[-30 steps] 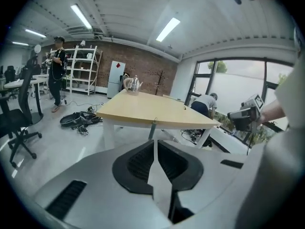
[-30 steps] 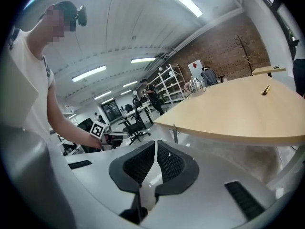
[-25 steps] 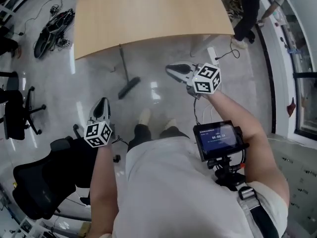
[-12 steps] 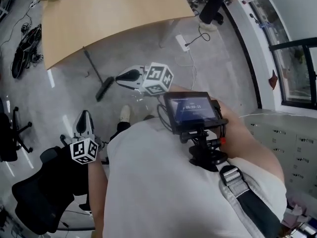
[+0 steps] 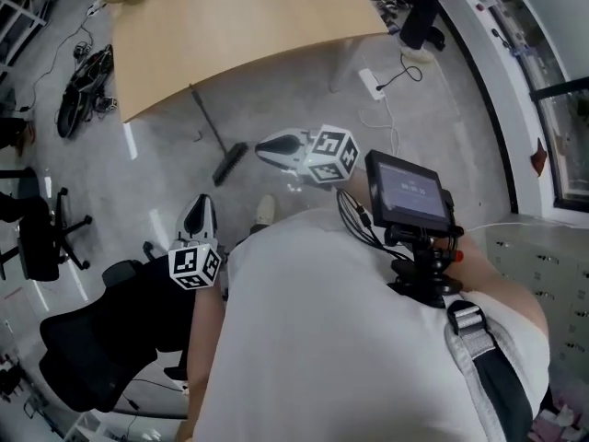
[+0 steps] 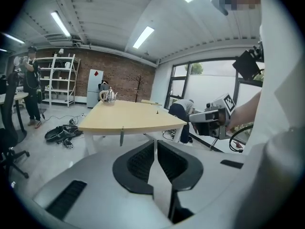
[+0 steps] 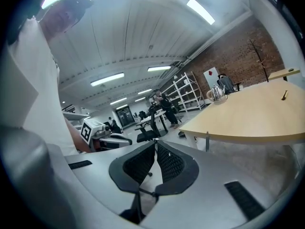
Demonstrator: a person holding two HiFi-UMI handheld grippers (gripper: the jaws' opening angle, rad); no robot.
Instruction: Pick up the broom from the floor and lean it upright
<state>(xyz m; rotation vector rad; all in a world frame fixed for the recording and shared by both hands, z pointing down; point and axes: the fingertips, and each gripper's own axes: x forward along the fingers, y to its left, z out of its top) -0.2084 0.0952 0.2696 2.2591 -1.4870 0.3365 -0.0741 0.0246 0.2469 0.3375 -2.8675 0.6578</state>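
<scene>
The broom (image 5: 213, 134) leans against the edge of the wooden table (image 5: 239, 21), its dark head (image 5: 230, 164) on the grey floor and its thin handle reaching up to the tabletop rim. The handle's top shows in the left gripper view (image 6: 122, 135) and in the right gripper view (image 7: 207, 140). My left gripper (image 5: 197, 203) hovers over the floor short of the broom head, shut and empty. My right gripper (image 5: 261, 144) sits just right of the broom head, also shut with nothing between its fingers. In their own views the left gripper (image 6: 155, 142) and the right gripper (image 7: 156, 143) show pads meeting.
A black office chair (image 5: 101, 330) stands at the lower left, another chair (image 5: 37, 233) further left. A heap of cables (image 5: 81, 79) lies left of the table. A power strip (image 5: 372, 83) with its cord lies on the floor at right, near a standing person (image 5: 421, 12).
The head view has swung round. Both grippers shifted, and the right one now lies closer to the broom head. The broom has stayed leaning on the table.
</scene>
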